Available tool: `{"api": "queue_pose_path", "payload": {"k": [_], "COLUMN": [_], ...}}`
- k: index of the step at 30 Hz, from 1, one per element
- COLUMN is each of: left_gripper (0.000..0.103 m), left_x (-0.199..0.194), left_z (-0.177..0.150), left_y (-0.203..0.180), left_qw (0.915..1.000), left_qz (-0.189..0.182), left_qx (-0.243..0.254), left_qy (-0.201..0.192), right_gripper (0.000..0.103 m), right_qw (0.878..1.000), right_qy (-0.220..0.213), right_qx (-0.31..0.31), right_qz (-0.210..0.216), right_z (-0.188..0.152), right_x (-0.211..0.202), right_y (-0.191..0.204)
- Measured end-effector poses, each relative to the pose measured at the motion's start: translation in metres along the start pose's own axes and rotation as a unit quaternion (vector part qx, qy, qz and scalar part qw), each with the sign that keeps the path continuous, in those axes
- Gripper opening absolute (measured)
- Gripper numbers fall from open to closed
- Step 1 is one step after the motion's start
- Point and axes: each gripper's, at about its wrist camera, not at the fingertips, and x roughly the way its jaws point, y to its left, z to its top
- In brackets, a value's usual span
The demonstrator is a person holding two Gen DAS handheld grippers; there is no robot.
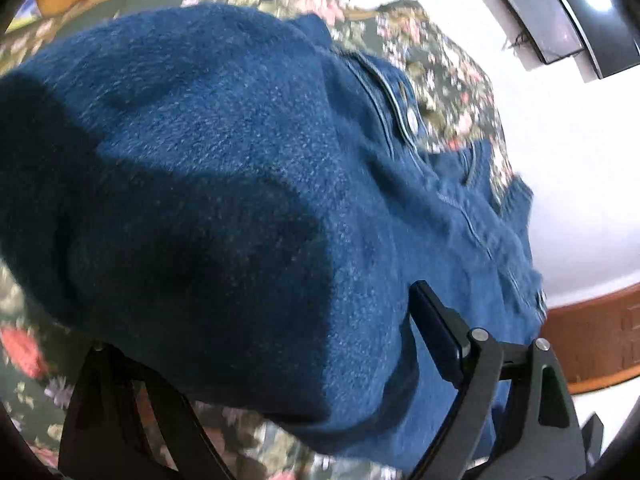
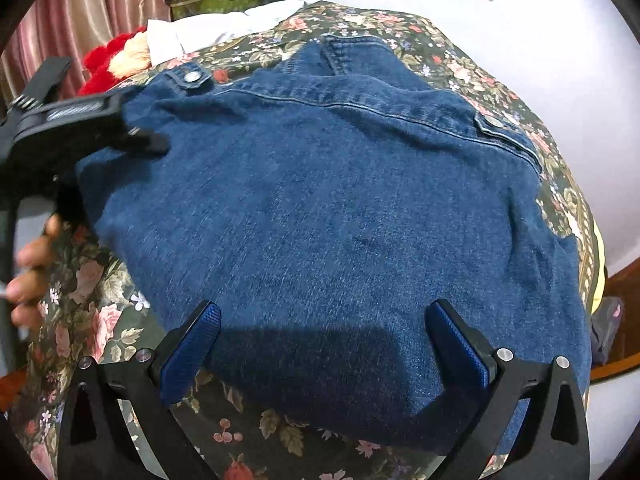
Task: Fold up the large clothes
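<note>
Denim jacket (image 2: 328,216) lay on the bed (image 2: 100,280), on a floral bedspread, back panel up and already doubled into a compact block. Collar (image 2: 352,52) sat at the far edge; cuff buttons showed at the upper left (image 2: 194,76) and right (image 2: 491,121), so the sleeves appeared tucked in.

Right gripper (image 2: 324,344) hovered over the near hem, fingers (image 2: 192,348) spread wide, nothing between them, pads clear of the cloth.

Left gripper (image 2: 148,142) stood at the jacket's left corner, a hand (image 2: 30,276) visible beneath it. From its own camera, denim bulged between the spread fingers (image 1: 436,332); one finger was hidden under the cloth. No pinch was visible, so I read it as open.

Judgement: the main folds looked done. Left to do: perhaps one last fold or a smoothing of the bulging left side, then setting it aside.
</note>
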Motion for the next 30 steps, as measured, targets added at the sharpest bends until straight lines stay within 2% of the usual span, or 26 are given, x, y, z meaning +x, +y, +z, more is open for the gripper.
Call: {"api": "queue_pose_path", "payload": {"k": [2,3,4,5,7,10,11,13,18,21,24,30], "left_gripper": [0.089,0.083,0.071,0.066,0.05,0.04,0.039,0.037,0.035,0.034,0.034,0.034], "left_x": [0.002,0.003,0.003,0.003,-0.003,-0.014,-0.022,-0.035,-0.068,-0.089,-0.102,-0.107], "left_z": [0.002,0.004,0.004,0.006,0.011,0.016,0.016,0.014,0.009,-0.004,-0.015,-0.022], "left_y": [-0.006,-0.008,-0.009,-0.011,-0.008,-0.013,-0.018,-0.02,-0.009,-0.008,-0.008,0.01], "left_qw": [0.9996,0.9989,0.9982,0.997,0.9964,0.9961,0.9935,0.9885,0.9874,0.9807,0.9737,0.9706], "left_qz": [0.012,0.023,0.035,0.053,0.06,0.049,0.052,0.062,0.056,0.065,0.071,0.081], "left_qx": [0.005,0.009,0.012,0.014,0.012,0.038,0.072,0.108,0.111,0.144,0.173,0.189], "left_qy": [-0.027,-0.039,-0.046,-0.054,-0.059,-0.062,-0.071,-0.086,-0.098,-0.115,-0.13,-0.126], "right_gripper": [0.103,0.103,0.103,0.103,0.103,0.103,0.102,0.102,0.102,0.102,0.102,0.102], "right_qw": [1.0,1.0,1.0,1.0,1.0,1.0,1.0,1.0,0.999,0.998,0.999,0.999], "right_qy": [-0.001,-0.001,-0.001,0.0,0.001,0.004,0.002,-0.009,-0.051,-0.061,-0.039,0.032], "right_qx": [-0.009,-0.012,-0.014,-0.015,-0.016,-0.015,-0.013,-0.004,0.008,0.005,-0.005,-0.007], "right_qz": [0.002,0.003,0.004,0.005,0.011,0.012,0.014,0.015,0.012,0.004,0.004,0.044], "right_z": [0.0,0.0,0.0,0.0,0.0,0.001,0.002,0.005,0.024,0.039,0.047,0.038], "right_x": [0.0,0.0,0.0,-0.001,-0.003,-0.012,-0.017,-0.028,-0.056,-0.053,-0.031,0.019], "right_y": [0.003,0.004,0.005,0.006,0.008,0.009,0.009,0.008,0.012,0.024,0.044,0.072]}}
